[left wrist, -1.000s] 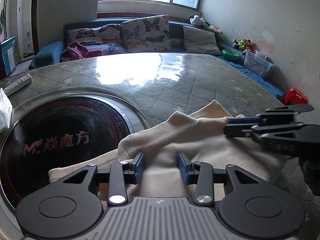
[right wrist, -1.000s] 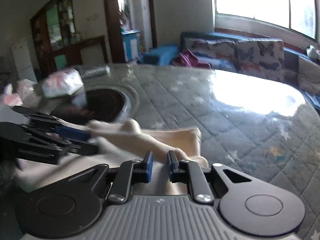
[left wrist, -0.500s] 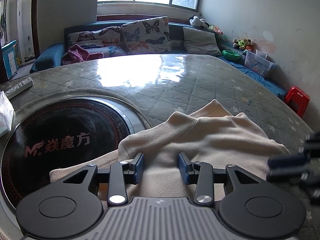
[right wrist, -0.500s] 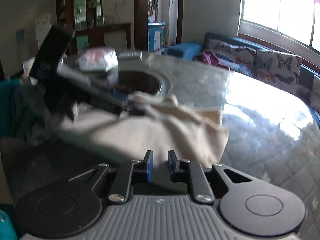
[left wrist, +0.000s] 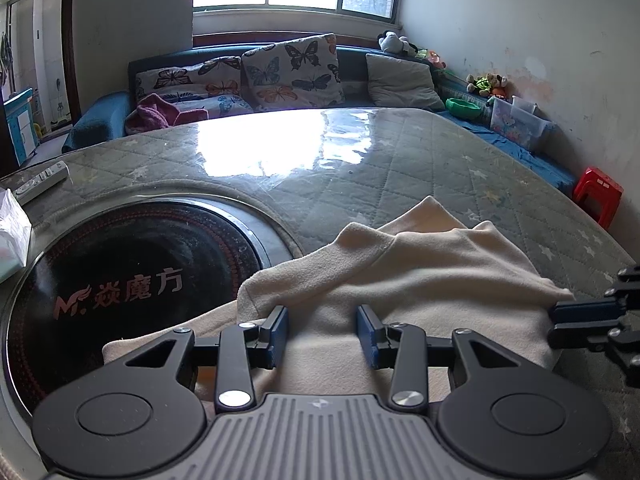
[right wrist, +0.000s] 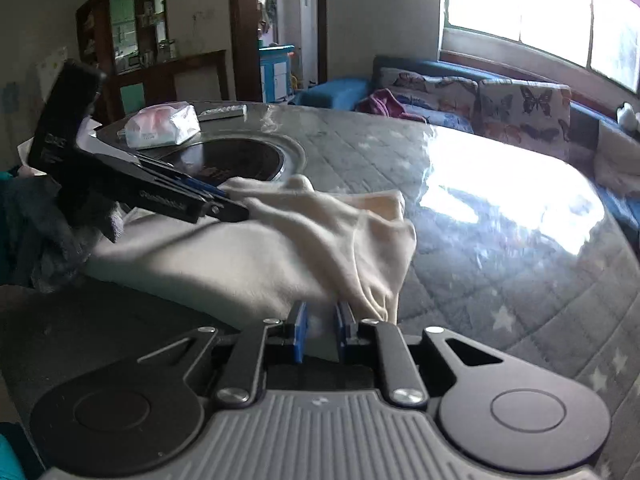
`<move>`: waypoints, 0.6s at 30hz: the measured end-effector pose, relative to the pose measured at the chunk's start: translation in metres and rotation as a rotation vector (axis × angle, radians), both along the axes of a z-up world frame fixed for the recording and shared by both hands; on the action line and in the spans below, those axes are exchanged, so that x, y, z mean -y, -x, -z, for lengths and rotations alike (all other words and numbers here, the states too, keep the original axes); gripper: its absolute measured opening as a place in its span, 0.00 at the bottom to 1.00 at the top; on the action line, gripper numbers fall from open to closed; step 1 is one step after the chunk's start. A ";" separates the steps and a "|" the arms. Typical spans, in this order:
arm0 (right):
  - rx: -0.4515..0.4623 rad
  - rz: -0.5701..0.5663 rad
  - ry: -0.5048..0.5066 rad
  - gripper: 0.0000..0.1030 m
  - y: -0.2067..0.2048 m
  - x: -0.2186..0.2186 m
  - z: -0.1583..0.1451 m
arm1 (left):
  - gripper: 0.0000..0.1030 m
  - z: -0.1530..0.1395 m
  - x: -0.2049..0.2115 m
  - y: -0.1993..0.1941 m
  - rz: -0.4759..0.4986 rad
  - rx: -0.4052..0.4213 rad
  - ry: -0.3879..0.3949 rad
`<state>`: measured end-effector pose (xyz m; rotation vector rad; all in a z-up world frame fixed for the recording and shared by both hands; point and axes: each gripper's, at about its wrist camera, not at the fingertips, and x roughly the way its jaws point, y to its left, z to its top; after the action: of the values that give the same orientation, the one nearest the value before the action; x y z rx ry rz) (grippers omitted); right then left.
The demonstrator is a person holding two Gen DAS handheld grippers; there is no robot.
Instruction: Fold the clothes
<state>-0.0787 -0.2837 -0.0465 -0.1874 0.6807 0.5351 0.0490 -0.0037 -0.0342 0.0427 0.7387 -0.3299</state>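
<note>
A cream fleece garment (left wrist: 420,280) lies rumpled on the quilted table cover, partly over the black hob. It also shows in the right wrist view (right wrist: 248,264). My left gripper (left wrist: 322,330) rests over the garment's near part with its jaws apart and cloth bunched between them. My right gripper (right wrist: 320,330) has its jaws close together with the garment's right edge between them; it also shows at the right edge of the left wrist view (left wrist: 588,320).
A round black induction hob (left wrist: 120,280) is set into the table at the left. A tissue pack (right wrist: 162,126) and a remote (left wrist: 38,180) lie beyond it. A sofa with butterfly cushions (left wrist: 288,68) stands behind. A red stool (left wrist: 598,196) stands at the right.
My right gripper has swung from above the garment's middle out to its right edge and come down on that edge. The left gripper has not moved.
</note>
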 end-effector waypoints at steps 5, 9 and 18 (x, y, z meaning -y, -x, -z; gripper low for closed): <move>0.025 0.016 -0.006 0.13 -0.004 0.000 -0.006 | 0.41 -0.002 0.002 0.001 0.000 0.003 -0.008; 0.036 0.006 -0.007 0.14 -0.005 -0.003 -0.008 | 0.43 -0.009 0.004 0.013 0.010 0.034 -0.019; 0.015 -0.003 0.007 0.14 -0.012 -0.007 -0.004 | 0.43 -0.030 0.021 0.066 0.102 0.100 -0.002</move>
<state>-0.0663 -0.2772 -0.0424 -0.1984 0.6673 0.5336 -0.0170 -0.0244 -0.0045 0.0989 0.6390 -0.4216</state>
